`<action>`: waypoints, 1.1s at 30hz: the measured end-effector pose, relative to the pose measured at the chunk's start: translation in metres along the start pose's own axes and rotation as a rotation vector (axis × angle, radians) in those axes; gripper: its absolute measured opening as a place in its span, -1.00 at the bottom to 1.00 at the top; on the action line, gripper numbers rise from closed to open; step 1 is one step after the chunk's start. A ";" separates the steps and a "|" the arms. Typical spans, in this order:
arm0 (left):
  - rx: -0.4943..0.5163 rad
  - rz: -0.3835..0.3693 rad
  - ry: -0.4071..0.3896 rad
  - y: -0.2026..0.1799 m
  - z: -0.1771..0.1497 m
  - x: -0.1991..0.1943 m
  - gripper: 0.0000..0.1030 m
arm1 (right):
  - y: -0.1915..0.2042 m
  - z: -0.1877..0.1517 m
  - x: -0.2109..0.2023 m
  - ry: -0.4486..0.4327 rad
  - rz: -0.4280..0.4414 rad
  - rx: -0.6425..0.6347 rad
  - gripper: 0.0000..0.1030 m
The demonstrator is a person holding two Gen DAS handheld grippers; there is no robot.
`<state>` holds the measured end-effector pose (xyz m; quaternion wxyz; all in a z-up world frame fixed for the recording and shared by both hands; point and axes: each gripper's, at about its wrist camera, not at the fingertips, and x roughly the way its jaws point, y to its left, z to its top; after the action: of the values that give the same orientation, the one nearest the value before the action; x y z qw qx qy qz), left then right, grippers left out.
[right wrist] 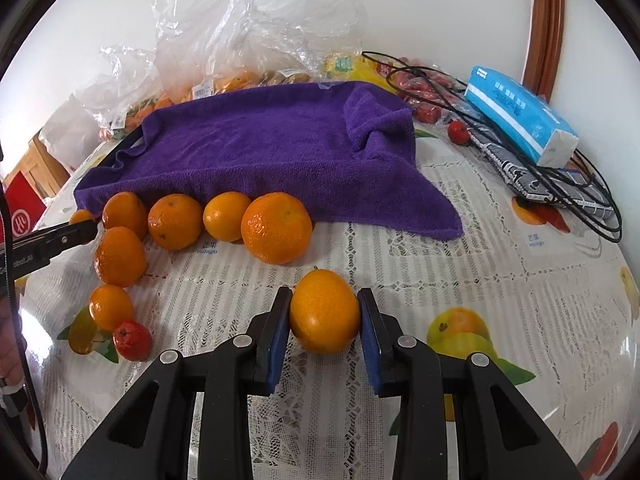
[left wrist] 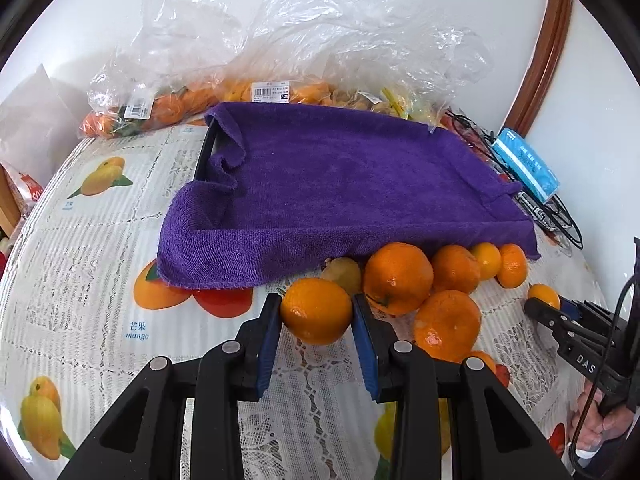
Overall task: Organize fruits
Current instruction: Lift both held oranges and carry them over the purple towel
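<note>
My left gripper (left wrist: pixel 317 312) is shut on an orange (left wrist: pixel 316 310) just in front of the purple towel (left wrist: pixel 340 184) that covers a black tray. Several more oranges (left wrist: pixel 398 278) and a green-brown fruit (left wrist: pixel 343 274) lie along the towel's near edge. My right gripper (right wrist: pixel 325 314) is shut on a small orange (right wrist: pixel 324 312) above the tablecloth; it also shows in the left wrist view (left wrist: pixel 543 295). In the right wrist view, several oranges (right wrist: pixel 276 228) line the towel's (right wrist: pixel 260 140) edge, with a small red fruit (right wrist: pixel 133 341) at the left. The left gripper's finger (right wrist: pixel 60 238) reaches in from the left.
Clear plastic bags of fruit (left wrist: pixel 168 108) stand behind the towel by the wall. A blue tissue pack (right wrist: pixel 520 120), black cables (right wrist: pixel 560 184) and a small red fruit (right wrist: pixel 458 132) lie at the right. The table has a fruit-print lace cloth (left wrist: pixel 100 240).
</note>
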<state>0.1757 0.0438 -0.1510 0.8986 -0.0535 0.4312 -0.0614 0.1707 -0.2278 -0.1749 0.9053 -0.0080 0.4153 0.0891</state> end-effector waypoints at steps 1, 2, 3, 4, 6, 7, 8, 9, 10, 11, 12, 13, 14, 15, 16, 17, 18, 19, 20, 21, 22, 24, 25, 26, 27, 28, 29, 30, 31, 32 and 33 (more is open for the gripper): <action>-0.002 0.003 0.000 0.000 0.000 -0.002 -0.36 | 0.000 0.001 -0.002 -0.005 -0.003 0.002 -0.36; -0.004 0.002 0.000 0.000 0.000 -0.005 -0.36 | 0.000 0.002 -0.005 -0.010 -0.002 0.003 -0.36; -0.007 -0.003 -0.002 0.001 0.000 -0.009 -0.36 | 0.000 0.004 -0.009 -0.019 0.001 0.008 -0.36; -0.009 -0.006 -0.005 0.001 0.000 -0.013 -0.36 | 0.001 0.006 -0.014 -0.032 0.005 0.011 -0.36; -0.013 -0.003 -0.023 0.002 0.001 -0.024 -0.36 | 0.003 0.011 -0.023 -0.057 0.005 0.008 -0.36; -0.013 0.001 -0.034 0.002 0.002 -0.029 -0.36 | 0.005 0.014 -0.027 -0.072 0.005 0.005 -0.36; -0.012 0.004 -0.045 0.001 0.004 -0.035 -0.36 | 0.006 0.017 -0.031 -0.086 0.007 0.003 -0.36; -0.015 0.008 -0.055 0.002 0.005 -0.040 -0.36 | 0.008 0.022 -0.035 -0.099 0.012 0.003 -0.36; -0.019 0.010 -0.062 0.002 0.008 -0.043 -0.36 | 0.009 0.027 -0.039 -0.107 0.018 0.006 -0.36; -0.023 0.009 -0.071 0.002 0.011 -0.047 -0.36 | 0.011 0.032 -0.040 -0.114 0.022 0.008 -0.36; -0.023 0.006 -0.080 0.001 0.014 -0.050 -0.36 | 0.013 0.038 -0.043 -0.125 0.026 0.010 -0.36; -0.023 0.007 -0.090 -0.001 0.018 -0.052 -0.36 | 0.015 0.043 -0.045 -0.136 0.027 0.009 -0.36; -0.025 0.008 -0.101 -0.002 0.022 -0.054 -0.36 | 0.016 0.050 -0.046 -0.147 0.026 0.007 -0.36; -0.026 0.004 -0.111 -0.003 0.027 -0.054 -0.36 | 0.017 0.056 -0.046 -0.154 0.027 0.008 -0.36; -0.028 0.000 -0.120 -0.004 0.031 -0.055 -0.36 | 0.018 0.061 -0.046 -0.159 0.030 0.009 -0.36; -0.030 -0.003 -0.126 -0.005 0.035 -0.053 -0.36 | 0.019 0.067 -0.044 -0.162 0.033 0.010 -0.36; -0.031 -0.007 -0.132 -0.006 0.041 -0.051 -0.36 | 0.021 0.074 -0.042 -0.167 0.033 0.008 -0.36; -0.030 -0.008 -0.134 -0.007 0.046 -0.049 -0.36 | 0.022 0.079 -0.040 -0.168 0.031 0.007 -0.36; -0.031 -0.005 -0.133 -0.008 0.050 -0.046 -0.36 | 0.022 0.083 -0.038 -0.168 0.027 0.006 -0.36; -0.032 -0.002 -0.132 -0.009 0.055 -0.043 -0.36 | 0.023 0.089 -0.035 -0.169 0.027 0.001 -0.36; -0.032 -0.002 -0.133 -0.010 0.060 -0.041 -0.36 | 0.024 0.094 -0.033 -0.174 0.031 -0.003 -0.36; -0.035 0.000 -0.133 -0.010 0.069 -0.035 -0.36 | 0.023 0.103 -0.029 -0.184 0.034 -0.008 -0.36; -0.033 0.004 -0.135 -0.011 0.073 -0.032 -0.36 | 0.023 0.108 -0.027 -0.188 0.036 -0.010 -0.36; -0.033 0.009 -0.137 -0.011 0.077 -0.029 -0.36 | 0.022 0.113 -0.025 -0.192 0.037 -0.010 -0.36; -0.035 0.013 -0.137 -0.012 0.082 -0.025 -0.36 | 0.020 0.118 -0.022 -0.194 0.036 -0.007 -0.36; -0.036 0.014 -0.135 -0.012 0.086 -0.021 -0.36 | 0.018 0.122 -0.020 -0.194 0.033 -0.004 -0.36; -0.036 0.013 -0.134 -0.013 0.090 -0.017 -0.36 | 0.016 0.126 -0.017 -0.194 0.032 -0.002 -0.36; -0.039 0.011 -0.134 -0.013 0.093 -0.013 -0.36 | 0.015 0.130 -0.014 -0.196 0.032 -0.001 -0.36; -0.042 0.010 -0.133 -0.014 0.095 -0.008 -0.36 | 0.012 0.133 -0.010 -0.199 0.035 0.004 -0.36; -0.041 0.013 -0.131 -0.014 0.096 -0.003 -0.36 | 0.010 0.135 -0.007 -0.201 0.037 0.008 -0.36; -0.039 0.021 -0.129 -0.015 0.096 0.001 -0.36 | 0.008 0.135 -0.004 -0.201 0.039 0.011 -0.36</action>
<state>0.2501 0.0331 -0.0899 0.9239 -0.0703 0.3740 -0.0400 0.2679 -0.2084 -0.0829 0.9405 0.0140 0.3230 0.1046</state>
